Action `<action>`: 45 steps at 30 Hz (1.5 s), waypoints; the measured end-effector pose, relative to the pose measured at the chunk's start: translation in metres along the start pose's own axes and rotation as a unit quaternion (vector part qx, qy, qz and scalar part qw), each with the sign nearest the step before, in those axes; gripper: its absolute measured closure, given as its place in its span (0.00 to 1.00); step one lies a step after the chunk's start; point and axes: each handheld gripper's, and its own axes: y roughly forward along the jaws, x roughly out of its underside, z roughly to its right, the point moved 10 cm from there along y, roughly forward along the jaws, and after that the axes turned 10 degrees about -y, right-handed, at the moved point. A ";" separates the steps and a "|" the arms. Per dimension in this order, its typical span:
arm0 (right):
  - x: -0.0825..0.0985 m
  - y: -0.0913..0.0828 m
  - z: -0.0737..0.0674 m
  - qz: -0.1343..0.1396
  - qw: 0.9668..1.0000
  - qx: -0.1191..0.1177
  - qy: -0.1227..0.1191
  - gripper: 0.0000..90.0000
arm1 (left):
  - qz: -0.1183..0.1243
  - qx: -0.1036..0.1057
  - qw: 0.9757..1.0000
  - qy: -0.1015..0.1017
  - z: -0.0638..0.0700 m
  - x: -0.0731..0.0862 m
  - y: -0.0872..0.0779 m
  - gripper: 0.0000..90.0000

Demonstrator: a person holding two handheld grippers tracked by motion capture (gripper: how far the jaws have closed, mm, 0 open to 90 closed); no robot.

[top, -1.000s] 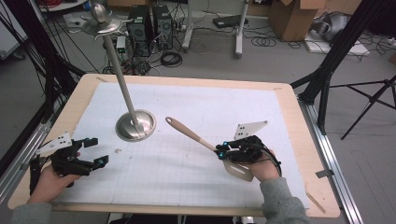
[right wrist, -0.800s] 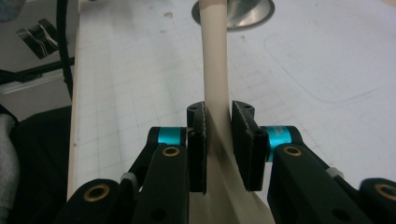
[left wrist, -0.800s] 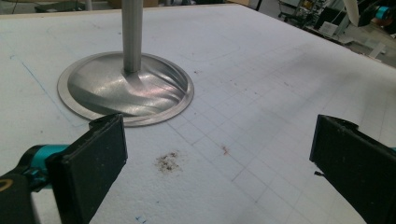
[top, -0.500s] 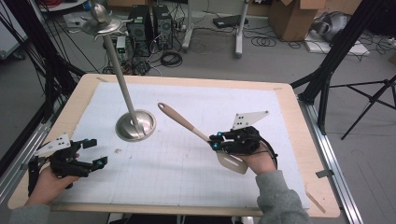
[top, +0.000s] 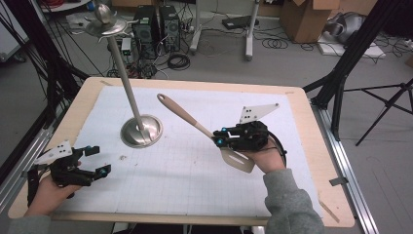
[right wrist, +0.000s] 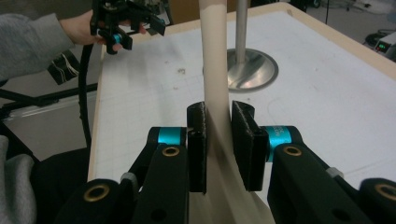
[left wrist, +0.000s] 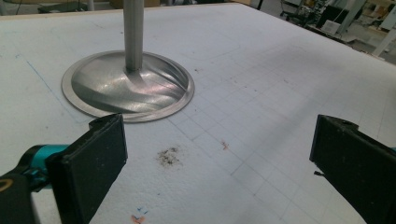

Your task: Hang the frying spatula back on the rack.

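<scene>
Work surface: a wooden table [top: 319,146] with a pale rim left bare all round. A white gridded sheet [top: 195,165] covered most of the top. On that sheet stood one metal stand [top: 141,130]: a round, dished base flat on the sheet, a thin pole rising from its middle and leaning toward the far-left corner. Just in front of the base lay a small dark smudge [left wrist: 168,157], with a few faint red and blue marks near it.
</scene>
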 end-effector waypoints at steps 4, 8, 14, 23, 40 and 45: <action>-0.011 -0.001 -0.001 0.022 1.000 -0.011 0.006 0.85 | 0.002 -0.001 1.000 0.002 0.002 -0.001 -0.002 0.05; -0.021 -0.002 0.001 0.031 0.999 -0.012 0.005 0.85 | 0.000 -0.001 1.000 -0.001 0.002 0.002 -0.003 0.05; -0.033 -0.001 0.007 0.036 0.999 -0.009 0.001 0.85 | 0.000 0.002 1.000 -0.002 0.006 0.003 -0.004 0.05; -0.054 0.002 0.010 0.047 0.999 -0.007 -0.002 0.85 | -0.001 0.001 1.000 -0.003 0.006 0.005 -0.006 0.05; -0.084 0.003 0.019 0.071 0.997 -0.002 0.009 0.85 | 0.003 0.000 1.000 -0.008 0.005 0.005 -0.009 0.05; -0.093 0.002 0.023 0.082 0.997 -0.002 0.011 0.85 | 0.012 -0.001 1.000 -0.013 0.003 0.003 -0.014 0.05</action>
